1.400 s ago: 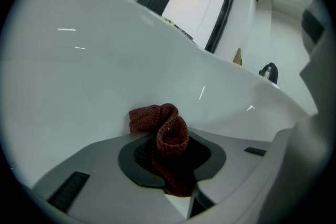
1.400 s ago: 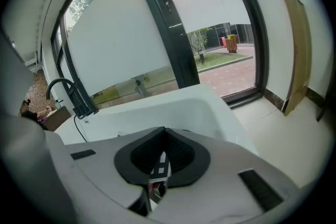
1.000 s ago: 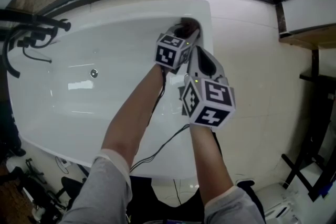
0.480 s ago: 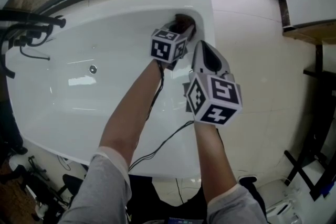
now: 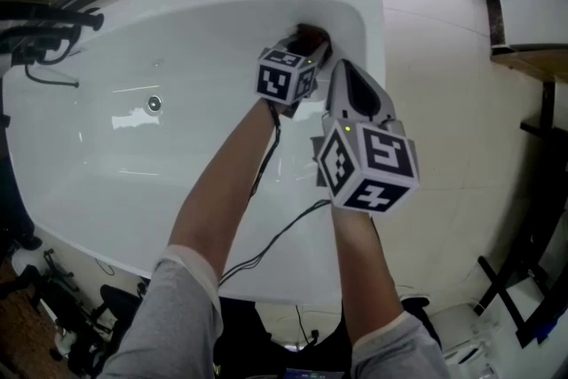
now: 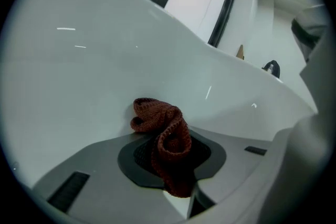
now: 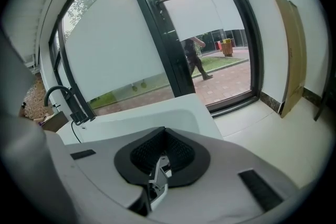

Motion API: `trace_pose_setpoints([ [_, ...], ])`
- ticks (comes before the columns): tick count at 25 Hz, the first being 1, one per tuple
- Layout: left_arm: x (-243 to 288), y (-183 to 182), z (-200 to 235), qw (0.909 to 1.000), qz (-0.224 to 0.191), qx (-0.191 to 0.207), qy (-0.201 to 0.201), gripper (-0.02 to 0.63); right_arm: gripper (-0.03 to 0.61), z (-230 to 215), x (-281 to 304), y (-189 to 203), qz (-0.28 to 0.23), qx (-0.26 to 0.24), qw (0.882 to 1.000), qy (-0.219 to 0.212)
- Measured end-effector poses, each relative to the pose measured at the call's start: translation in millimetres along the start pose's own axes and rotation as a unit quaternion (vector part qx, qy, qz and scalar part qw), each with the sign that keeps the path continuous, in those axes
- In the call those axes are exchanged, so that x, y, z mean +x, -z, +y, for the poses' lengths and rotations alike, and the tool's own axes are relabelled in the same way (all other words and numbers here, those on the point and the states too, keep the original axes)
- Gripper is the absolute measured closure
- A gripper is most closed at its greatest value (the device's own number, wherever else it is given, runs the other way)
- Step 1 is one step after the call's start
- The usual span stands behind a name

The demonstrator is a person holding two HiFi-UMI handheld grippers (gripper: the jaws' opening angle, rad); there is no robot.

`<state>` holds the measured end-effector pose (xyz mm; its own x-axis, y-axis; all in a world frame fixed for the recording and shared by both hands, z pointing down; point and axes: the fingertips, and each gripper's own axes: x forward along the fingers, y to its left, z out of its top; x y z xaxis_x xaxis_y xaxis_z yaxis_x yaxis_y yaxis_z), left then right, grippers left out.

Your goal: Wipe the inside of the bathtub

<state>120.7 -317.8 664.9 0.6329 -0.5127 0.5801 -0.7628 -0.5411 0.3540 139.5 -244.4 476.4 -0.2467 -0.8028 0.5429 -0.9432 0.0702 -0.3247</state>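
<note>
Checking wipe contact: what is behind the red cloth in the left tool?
The white bathtub wall, which the red cloth, clamped in the left tool, seems to touch. The patch under it is covered.

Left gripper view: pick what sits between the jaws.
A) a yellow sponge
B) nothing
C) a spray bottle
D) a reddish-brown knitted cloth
D: the left gripper has its jaws shut on the reddish-brown knitted cloth, whose bunched end lies against the white bathtub wall.
</note>
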Motion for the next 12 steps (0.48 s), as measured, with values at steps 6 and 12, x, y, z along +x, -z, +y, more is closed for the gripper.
trace_pose_setpoints([
  [6,12,43,27,0.9994,0.0,-0.032,-0.009,0.526,0.569,12,22,29,0.015,-0.008,1.0,-0.018],
  [12,24,86,51,0.9991,0.016,-0.032,-0.025,0.526,0.569,13,49,66,0.034,-0.014,0.999,-0.015],
])
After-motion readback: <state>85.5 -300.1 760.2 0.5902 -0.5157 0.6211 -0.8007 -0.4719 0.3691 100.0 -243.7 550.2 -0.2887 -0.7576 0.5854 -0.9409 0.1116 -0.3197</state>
